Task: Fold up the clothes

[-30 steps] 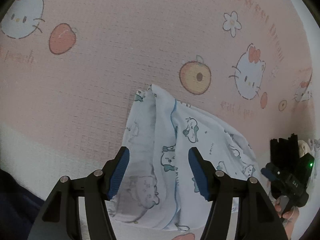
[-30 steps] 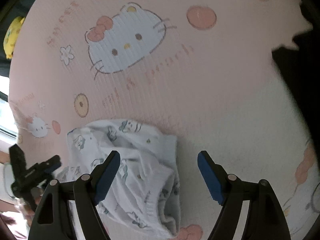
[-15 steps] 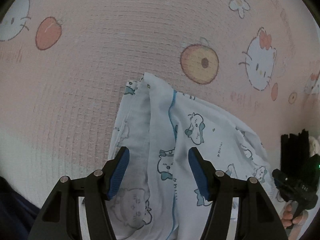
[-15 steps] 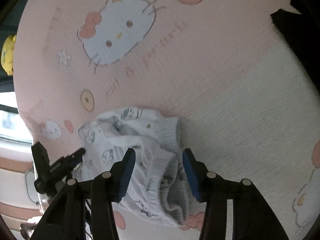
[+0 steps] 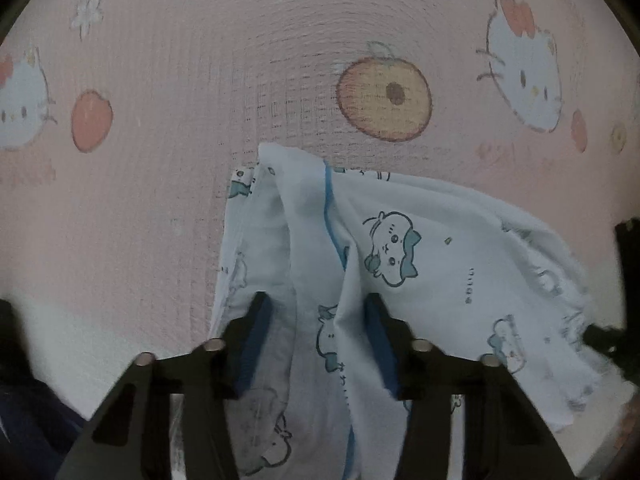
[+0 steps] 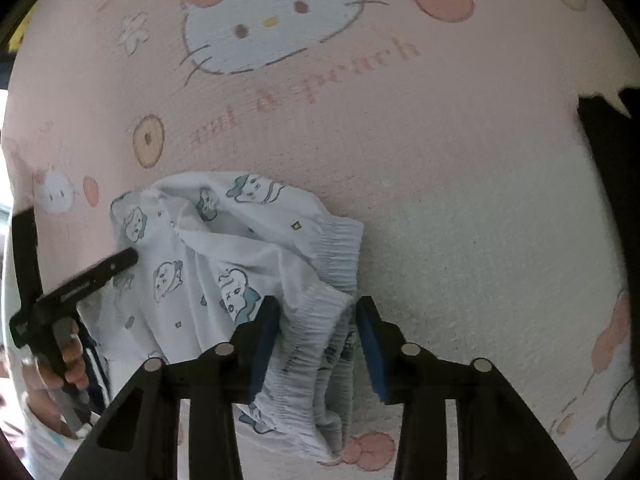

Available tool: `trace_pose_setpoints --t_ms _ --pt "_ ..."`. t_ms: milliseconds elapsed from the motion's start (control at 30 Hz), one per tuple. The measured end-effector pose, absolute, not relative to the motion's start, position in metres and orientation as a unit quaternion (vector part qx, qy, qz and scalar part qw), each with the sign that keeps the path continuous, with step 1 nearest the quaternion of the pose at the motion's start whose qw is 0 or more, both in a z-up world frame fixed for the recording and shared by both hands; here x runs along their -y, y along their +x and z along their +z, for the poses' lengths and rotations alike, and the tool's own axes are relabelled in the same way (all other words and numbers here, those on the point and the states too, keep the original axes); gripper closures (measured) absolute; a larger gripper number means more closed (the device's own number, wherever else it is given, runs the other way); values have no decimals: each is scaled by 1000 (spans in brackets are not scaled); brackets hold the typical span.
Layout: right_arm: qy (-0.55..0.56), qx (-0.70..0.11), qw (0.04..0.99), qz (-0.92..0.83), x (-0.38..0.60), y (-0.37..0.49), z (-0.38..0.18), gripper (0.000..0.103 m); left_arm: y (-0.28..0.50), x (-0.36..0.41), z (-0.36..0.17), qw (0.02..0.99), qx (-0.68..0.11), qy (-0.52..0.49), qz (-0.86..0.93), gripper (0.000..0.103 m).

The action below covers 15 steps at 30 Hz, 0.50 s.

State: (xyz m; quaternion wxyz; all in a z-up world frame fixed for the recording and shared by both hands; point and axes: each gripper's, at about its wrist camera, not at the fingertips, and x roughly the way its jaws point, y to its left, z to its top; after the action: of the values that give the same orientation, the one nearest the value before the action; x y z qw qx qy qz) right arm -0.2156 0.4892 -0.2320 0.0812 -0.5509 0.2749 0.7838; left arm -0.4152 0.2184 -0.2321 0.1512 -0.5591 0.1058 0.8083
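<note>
The left gripper point(image 5: 316, 320) is lower and closer to the shorts point(image 5: 400, 248) than a second ago. Back then its jaws stood wide over the cloth. Now they are closing, with a raised fold of the shorts between the blue pads point(image 5: 256, 332). The pads look like they touch the cloth on both sides, but the cloth is not squeezed flat.

The right gripper point(image 6: 316, 328) has come closer too. A second ago its jaws were wide apart, and one pad was over the bare sheet point(image 6: 460, 200). Now the jaws are closing around the stretchy waistband point(image 6: 320, 320). The band is bunched up between the pads.

The shorts lie crumpled on the pink sheet. They are white with small blue cartoon animals and a blue stripe. From the right camera, the left gripper point(image 6: 80, 280) shows at the far side of the shorts, with a hand point(image 6: 68, 360) on its handle.

The sheet has cat faces, peaches and flowers on it. Pink words on it read "eat a peach" point(image 6: 304, 88). There is tiny white writing on the left gripper's arm, too small to read.
</note>
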Motion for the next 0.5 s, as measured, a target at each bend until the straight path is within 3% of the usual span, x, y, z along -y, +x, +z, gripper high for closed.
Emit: trace_pose_setpoints --t_ms 67,500 --pt "-554 -256 87 787 -486 -216 -232 81 -410 -222 -229 153 -119 -542 817 80" --pt "-485 -184 128 845 -490 -214 -196 84 -406 -216 -195 124 -161 -477 855 82"
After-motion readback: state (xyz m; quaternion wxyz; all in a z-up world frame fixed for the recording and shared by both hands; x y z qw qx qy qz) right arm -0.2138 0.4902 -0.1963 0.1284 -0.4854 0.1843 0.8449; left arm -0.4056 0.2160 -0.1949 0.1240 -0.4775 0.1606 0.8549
